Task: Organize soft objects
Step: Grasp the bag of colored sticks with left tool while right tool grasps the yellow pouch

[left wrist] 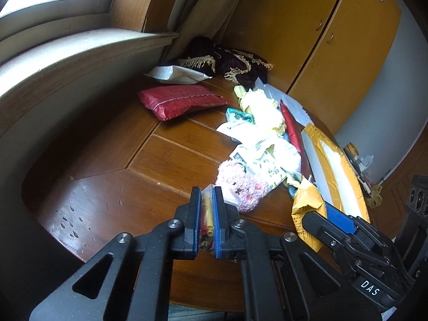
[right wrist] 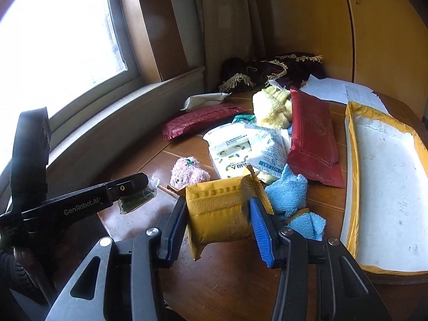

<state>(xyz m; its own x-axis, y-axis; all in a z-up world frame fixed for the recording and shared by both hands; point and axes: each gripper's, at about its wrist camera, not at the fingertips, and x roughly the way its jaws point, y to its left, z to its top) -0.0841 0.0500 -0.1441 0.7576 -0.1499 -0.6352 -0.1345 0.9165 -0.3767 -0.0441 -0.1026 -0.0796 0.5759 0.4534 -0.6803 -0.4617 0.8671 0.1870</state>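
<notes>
Left jaws (left wrist: 207,195) pinching clear bag of small coloured pieces (left wrist: 207,215), right jaws (right wrist: 218,208) clamping yellow pouch (right wrist: 222,208), contents unseen

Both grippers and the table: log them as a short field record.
left gripper: shut on small clear bag of colourful bits
right gripper: shut on yellow padded pouch
pink fuzzy toy: loose on wooden table
blue cloth: beside the pouch
red pouch: on the pile
</notes>
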